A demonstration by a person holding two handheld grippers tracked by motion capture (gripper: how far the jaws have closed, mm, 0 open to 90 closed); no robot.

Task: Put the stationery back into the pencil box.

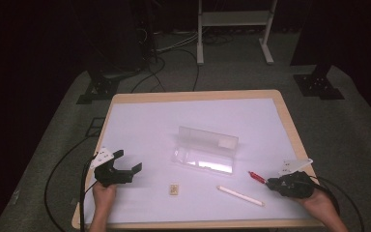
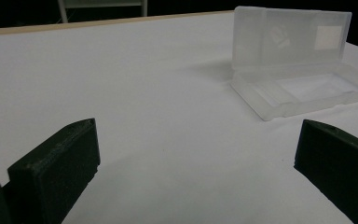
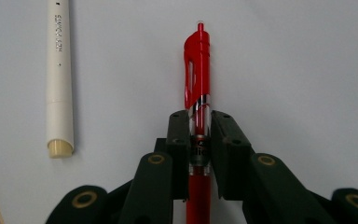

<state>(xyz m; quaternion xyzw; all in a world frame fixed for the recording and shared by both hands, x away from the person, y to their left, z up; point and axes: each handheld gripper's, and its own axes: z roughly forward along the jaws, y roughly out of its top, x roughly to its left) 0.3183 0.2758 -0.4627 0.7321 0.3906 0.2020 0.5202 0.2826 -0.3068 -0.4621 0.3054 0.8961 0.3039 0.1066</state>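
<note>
The right gripper (image 3: 199,140) pinches a red pen (image 3: 196,70) across its clear mid-barrel, pads (image 3: 179,140) pressed to either side, the clip end reaching toward twelve o'clock and the rest of the barrel running back between the jaws toward six. In the high view the same gripper (image 1: 270,182) sits at about four o'clock on the table (image 1: 290,125), with the pen (image 1: 256,176) lying low on the white sheet and pointing toward ten. I judge the pen light and stiff, with a smooth round barrel that could roll or twist in a loose pinch; the hold near the middle looks sensible, since it keeps both ends balanced and stays off the springy clip. A white pen (image 3: 59,79) lies just beside, at nine o'clock of the jaws and roughly parallel to the red one, apart from it. Beyond, at the table's centre, an open clear case (image 1: 205,150) stands with its lid upright, and a small tan eraser (image 1: 174,189) lies at about six o'clock. The left gripper (image 1: 128,162), at eight o'clock, is spread wide with nothing between its jaws. The right gripper view gives the pad contact and the pen's printing; the high view gives the layout; the left gripper view shows the case's (image 2: 298,79) bare tray and lid label.
</note>
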